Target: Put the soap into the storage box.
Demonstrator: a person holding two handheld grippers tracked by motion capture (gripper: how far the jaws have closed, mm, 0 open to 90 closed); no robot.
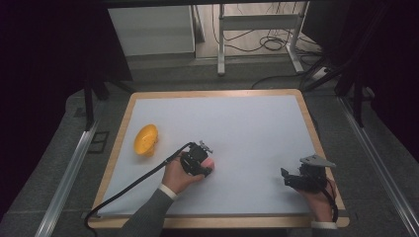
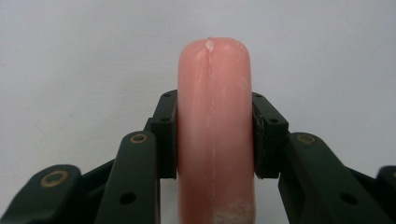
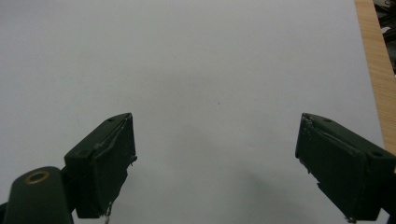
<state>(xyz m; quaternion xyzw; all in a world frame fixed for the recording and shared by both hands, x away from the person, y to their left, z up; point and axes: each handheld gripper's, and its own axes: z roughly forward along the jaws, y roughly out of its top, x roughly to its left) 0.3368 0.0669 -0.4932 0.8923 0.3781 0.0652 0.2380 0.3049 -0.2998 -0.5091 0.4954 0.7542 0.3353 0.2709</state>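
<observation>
Pink sausage (image 2: 215, 135) clamped between left claw (image 2: 215, 140) pads; smooth skin may slip out forward on lifting; right claw (image 3: 215, 163) wide, empty.

In the high view, the left gripper (image 1: 199, 160) and the hand around it cover nearly all of the pink object (image 1: 209, 164); just a small bit peeks out near the middle of the tabletop (image 1: 247, 128), too small to tell its shape. In the left gripper view, the pink object's (image 2: 215, 130) lower end is cut off by the bottom edge, and the pads hide its flanks. The person's forearms leave the high view at the bottom edge.
</observation>
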